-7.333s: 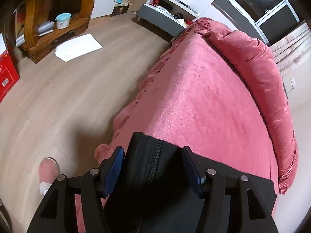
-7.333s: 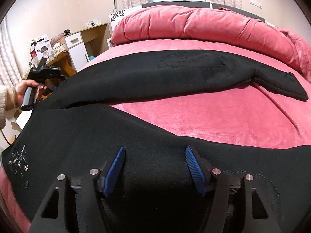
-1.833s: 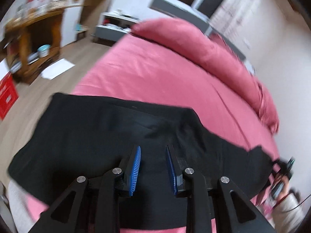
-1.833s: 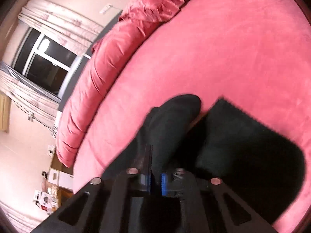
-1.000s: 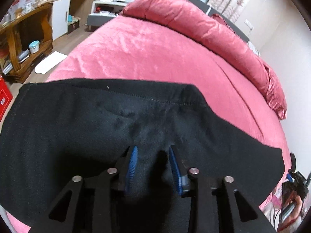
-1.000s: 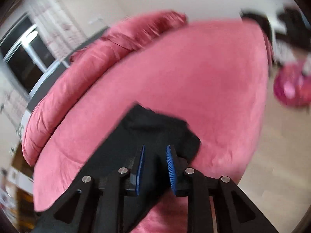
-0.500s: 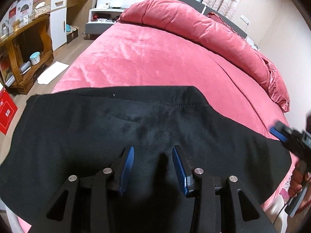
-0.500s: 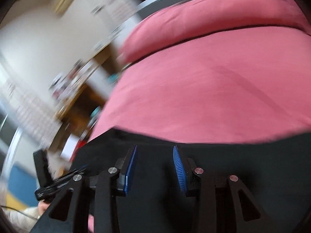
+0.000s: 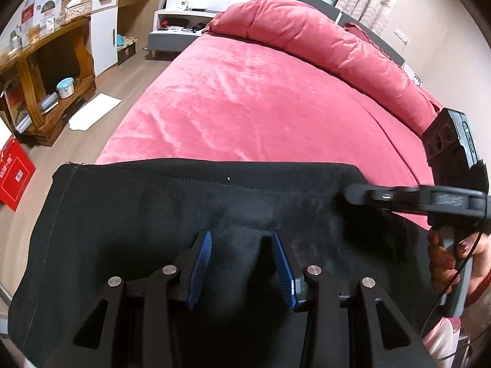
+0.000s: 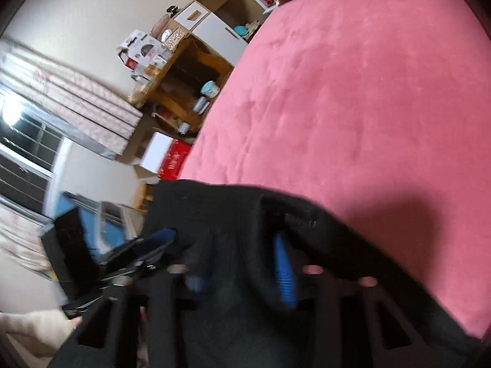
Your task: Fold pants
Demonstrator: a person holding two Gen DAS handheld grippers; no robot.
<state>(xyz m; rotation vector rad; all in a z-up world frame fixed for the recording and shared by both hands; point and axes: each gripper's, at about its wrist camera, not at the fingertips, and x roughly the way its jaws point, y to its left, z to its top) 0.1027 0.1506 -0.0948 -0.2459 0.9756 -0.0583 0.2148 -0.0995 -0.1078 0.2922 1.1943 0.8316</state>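
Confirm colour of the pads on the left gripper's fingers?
Blue, ribbed pads; clearest in the left wrist view.

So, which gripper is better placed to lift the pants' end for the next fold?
Probably right. The right gripper sits at the end of the pants, jaws closing with fabric between them. The left gripper stands open over their middle.

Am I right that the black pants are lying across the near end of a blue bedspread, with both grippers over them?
Not quite: the bedspread is red-pink, not blue, as the left wrist view shows. The black pants do lie across its near end, with the left gripper and right gripper over them.
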